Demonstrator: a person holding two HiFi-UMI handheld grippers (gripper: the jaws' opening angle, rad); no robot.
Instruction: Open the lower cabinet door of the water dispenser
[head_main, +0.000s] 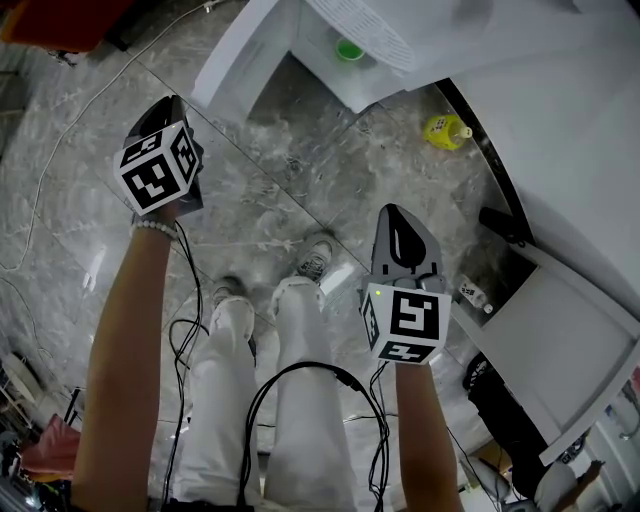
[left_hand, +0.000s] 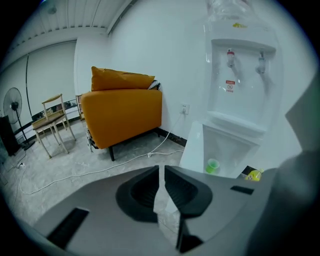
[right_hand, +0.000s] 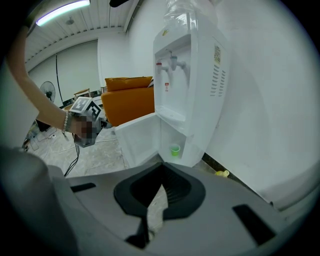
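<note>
The white water dispenser (head_main: 455, 40) stands at the top of the head view. Its lower cabinet door (head_main: 236, 55) is swung wide open to the left, and a green cup (head_main: 349, 49) sits inside the cabinet. My left gripper (head_main: 174, 104) hangs over the floor, left of the door and apart from it. Its jaws are almost together with nothing between them (left_hand: 161, 171). My right gripper (head_main: 396, 212) is shut and empty, short of the dispenser (right_hand: 185, 75). From there the open door (right_hand: 136, 137) and the cup (right_hand: 174, 149) show.
A yellow bottle-like thing (head_main: 446, 130) lies on the marble floor beside the dispenser's right side. An orange sofa (left_hand: 120, 107), wooden chairs (left_hand: 52, 122) and a fan (left_hand: 12, 107) stand further left. Cables (head_main: 300, 420) trail by the person's legs. A white cabinet (head_main: 560, 350) stands at the right.
</note>
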